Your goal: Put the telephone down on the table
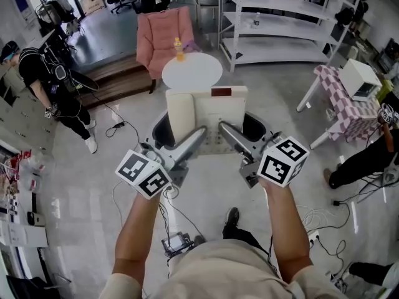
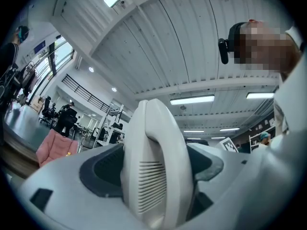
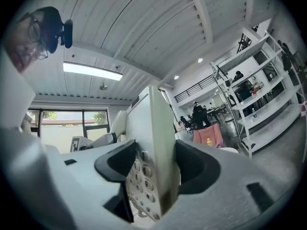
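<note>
A cream telephone (image 1: pixel 215 112) is held up in the air between my two grippers, nearer to me than the round white table (image 1: pixel 192 71). My left gripper (image 1: pixel 198 136) is shut on the handset (image 2: pixel 154 169), which stands upright between the dark pads with its grille toward the camera. My right gripper (image 1: pixel 227 129) is shut on the telephone base (image 3: pixel 152 143). Its keypad (image 3: pixel 139 176) shows on the left face, between the jaws. In the right gripper view the handset (image 3: pixel 118 122) shows behind the base.
An orange bottle (image 1: pixel 179 49) stands on the round table, with a pink armchair (image 1: pixel 164 33) behind it. White shelving (image 1: pixel 283 20) stands at the back right, a checkered table (image 1: pixel 341 101) with a white box (image 1: pixel 358 78) on the right. A person (image 1: pixel 53 83) stands left. Cables (image 1: pixel 324 220) lie on the floor.
</note>
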